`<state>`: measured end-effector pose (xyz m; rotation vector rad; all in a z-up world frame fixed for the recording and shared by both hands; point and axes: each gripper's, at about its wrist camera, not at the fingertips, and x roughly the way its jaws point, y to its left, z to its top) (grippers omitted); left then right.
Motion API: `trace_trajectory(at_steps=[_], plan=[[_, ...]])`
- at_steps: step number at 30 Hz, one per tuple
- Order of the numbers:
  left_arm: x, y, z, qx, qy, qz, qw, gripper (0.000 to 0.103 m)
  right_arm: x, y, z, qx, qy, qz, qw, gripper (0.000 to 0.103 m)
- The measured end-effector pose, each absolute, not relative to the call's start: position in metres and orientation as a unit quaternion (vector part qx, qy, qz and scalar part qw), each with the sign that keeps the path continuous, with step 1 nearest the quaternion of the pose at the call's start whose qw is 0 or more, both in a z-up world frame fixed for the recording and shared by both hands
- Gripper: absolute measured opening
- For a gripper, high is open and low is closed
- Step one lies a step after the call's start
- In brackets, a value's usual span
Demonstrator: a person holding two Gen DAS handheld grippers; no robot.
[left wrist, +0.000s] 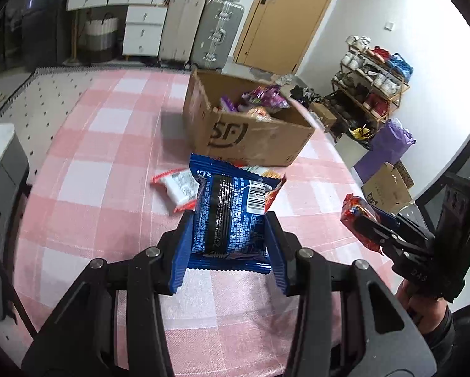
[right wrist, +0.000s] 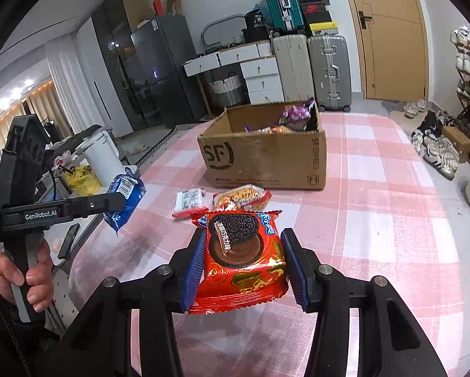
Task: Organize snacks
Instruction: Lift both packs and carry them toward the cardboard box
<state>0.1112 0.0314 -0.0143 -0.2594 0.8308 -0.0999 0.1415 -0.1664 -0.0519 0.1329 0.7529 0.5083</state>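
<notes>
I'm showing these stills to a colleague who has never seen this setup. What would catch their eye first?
Most likely the two clamped snacks: the left gripper is shut on a blue snack packet, and the right gripper is shut on a red cookie packet, both held above the pink checked tablecloth. Beyond them stands an open cardboard box with snacks inside, and two loose packets lie in front of it.

Right gripper (right wrist: 242,260) clamped on red Oreo pack (right wrist: 243,259). Left gripper (right wrist: 122,199) pinching blue pack (right wrist: 126,199). Open cardboard box (right wrist: 263,160) beyond, holding snacks.
</notes>
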Motion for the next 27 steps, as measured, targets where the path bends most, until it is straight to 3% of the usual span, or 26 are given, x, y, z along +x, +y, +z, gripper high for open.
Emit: trace_trajectory(at_steps=[14,27], plan=[[0.121,0.013,0.047,-0.094,0.367,-0.086,0.922,0.041,0.149,-0.178,0.004,0.077,0.314,0.259,0.910,0.048],[0.216,0.020,0.072,-0.096,0.376,-0.077,0.918,0.041,0.222,-0.174,0.035,0.062,0.303,0.269,0.912,0.048]])
